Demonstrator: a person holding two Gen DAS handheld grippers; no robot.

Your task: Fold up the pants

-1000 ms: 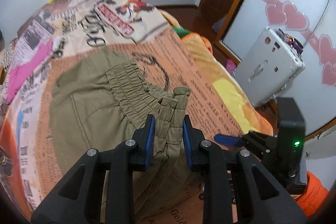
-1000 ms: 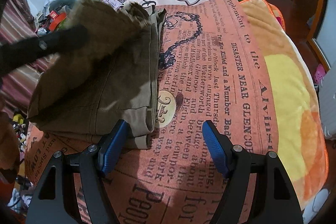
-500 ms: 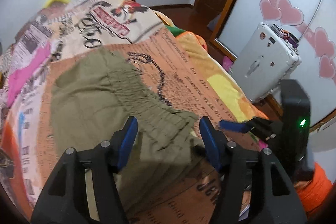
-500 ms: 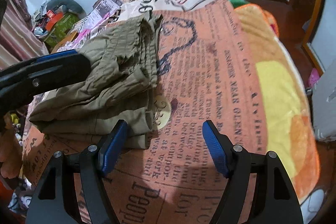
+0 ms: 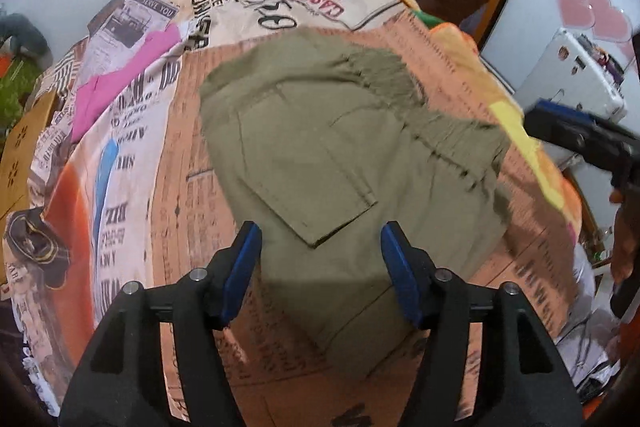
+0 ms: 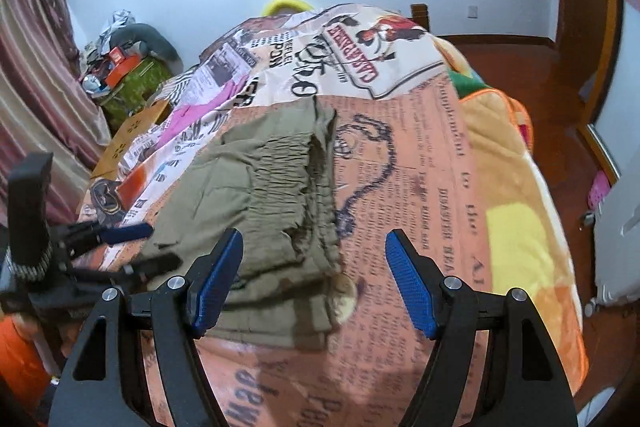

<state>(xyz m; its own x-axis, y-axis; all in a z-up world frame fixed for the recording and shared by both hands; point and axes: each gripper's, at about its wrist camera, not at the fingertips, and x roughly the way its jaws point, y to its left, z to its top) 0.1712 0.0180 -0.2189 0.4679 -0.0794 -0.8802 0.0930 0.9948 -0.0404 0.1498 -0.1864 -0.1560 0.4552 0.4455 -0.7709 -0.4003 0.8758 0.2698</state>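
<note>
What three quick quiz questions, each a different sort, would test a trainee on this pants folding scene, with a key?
1. True or false: the left gripper is clamped on the olive pants.
2. Multiple choice: the pants lie on A) a bare wooden floor, B) the newspaper-print bedspread, C) a white suitcase.
3. Fill in: the pants' gathered waistband lies nearer the ____ gripper.

Key: 1 false, both grippers' fingers are spread with nothing between them; 2 B; 3 right.
</note>
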